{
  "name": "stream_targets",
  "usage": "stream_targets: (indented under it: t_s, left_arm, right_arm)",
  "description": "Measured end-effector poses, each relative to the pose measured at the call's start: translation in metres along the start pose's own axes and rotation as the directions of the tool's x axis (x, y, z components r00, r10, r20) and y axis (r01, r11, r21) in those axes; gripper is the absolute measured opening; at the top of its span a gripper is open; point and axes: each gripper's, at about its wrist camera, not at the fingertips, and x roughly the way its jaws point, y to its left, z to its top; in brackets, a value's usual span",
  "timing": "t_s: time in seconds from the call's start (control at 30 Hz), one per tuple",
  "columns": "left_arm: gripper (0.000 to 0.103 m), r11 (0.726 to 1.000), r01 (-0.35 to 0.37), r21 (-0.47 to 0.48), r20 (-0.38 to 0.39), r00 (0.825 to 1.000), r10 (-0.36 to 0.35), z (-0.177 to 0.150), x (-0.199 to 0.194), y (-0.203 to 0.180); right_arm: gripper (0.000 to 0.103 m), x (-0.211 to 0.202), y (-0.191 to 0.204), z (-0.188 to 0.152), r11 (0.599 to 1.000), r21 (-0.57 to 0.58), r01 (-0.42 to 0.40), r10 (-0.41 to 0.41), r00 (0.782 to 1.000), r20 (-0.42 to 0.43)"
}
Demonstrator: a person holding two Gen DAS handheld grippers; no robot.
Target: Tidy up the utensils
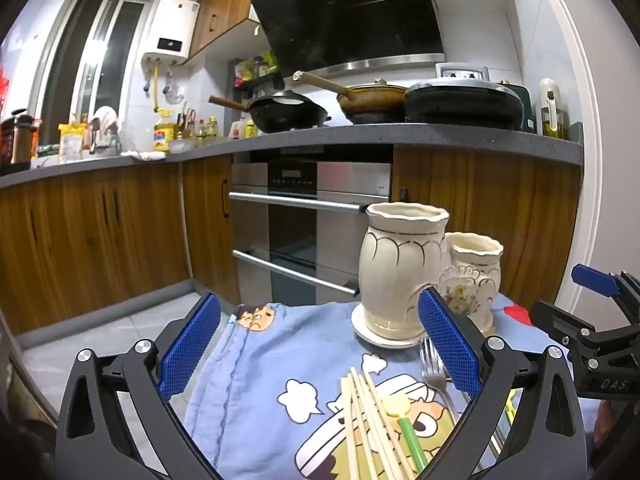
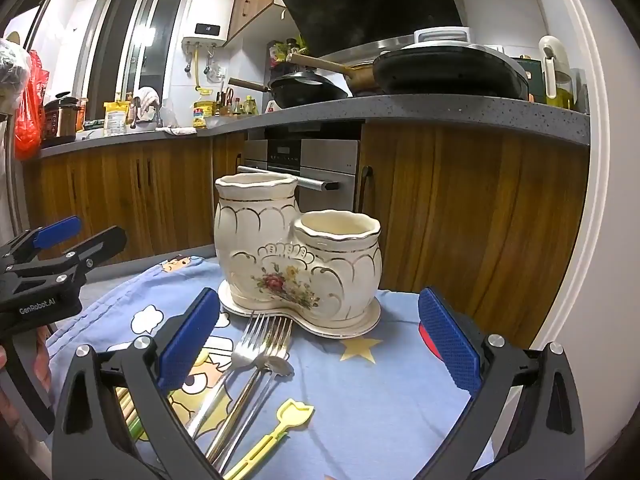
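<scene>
On a blue cartoon-printed cloth (image 2: 380,392) stands a cream ceramic utensil holder (image 2: 298,256) with gold trim and a painted flower spray, made of two joined jars on one shared saucer: a taller jar (image 2: 256,232) on the left and a shorter jar (image 2: 340,256) on the right. No utensil shows above either rim, though the insides are only partly visible.

Near the holder, on the cloth, lie two silver metal forks (image 2: 260,344) side by side, their tines just short of the saucer's edge. A third silver utensil with a small scalloped head (image 2: 278,366) rests against them. To the right of these lies one yellow plastic pick (image 2: 280,424) with a shaped head. In the left wrist view, a bundle of pale wooden chopsticks (image 1: 370,424) lies to the left of a fork (image 1: 434,368); they overlap too much to count. One green straw-like stick with a yellow disc top (image 1: 404,420) lies across them.

The left gripper (image 1: 320,348) hangs above the chopsticks with its blue-padded jaws wide apart, holding nothing. The right gripper (image 2: 318,340) hovers over the forks, jaws likewise spread and empty.

Far behind, a grey countertop (image 2: 440,110) carries three dark pans.
</scene>
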Motion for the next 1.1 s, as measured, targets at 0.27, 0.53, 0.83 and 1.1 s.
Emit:
stream_targets:
  t_s: [0.27, 0.53, 0.83, 1.1]
  left_arm:
    - [0.098, 1.000, 0.000, 0.000, 0.000, 1.000, 0.000, 0.0002, -0.0009, 0.0002]
    - [0.098, 1.000, 0.000, 0.001, -0.001, 1.000, 0.000, -0.0002, 0.0005, -0.0003]
    - [0.098, 1.000, 0.000, 0.001, -0.004, 1.000, 0.000, -0.0007, 0.0014, 0.0000]
    - [0.098, 1.000, 0.006, 0.002, -0.006, 1.000, -0.006, 0.0001, 0.0007, -0.0015]
  right_arm:
    - [0.098, 0.0007, -0.0001, 0.0005, 1.000, 0.002, 0.000, 0.000, 1.000, -0.003]
    - [0.098, 0.0004, 0.0003, 0.0004, 1.000, 0.004, 0.002, -0.002, 1.000, -0.004]
    - [0.098, 0.0003, 0.0005, 0.0008, 1.000, 0.006, 0.002, -0.002, 1.000, -0.004]
    - [0.098, 0.0023, -0.0027, -0.0010, 1.000, 0.009, 0.010, -0.010, 1.000, -0.017]
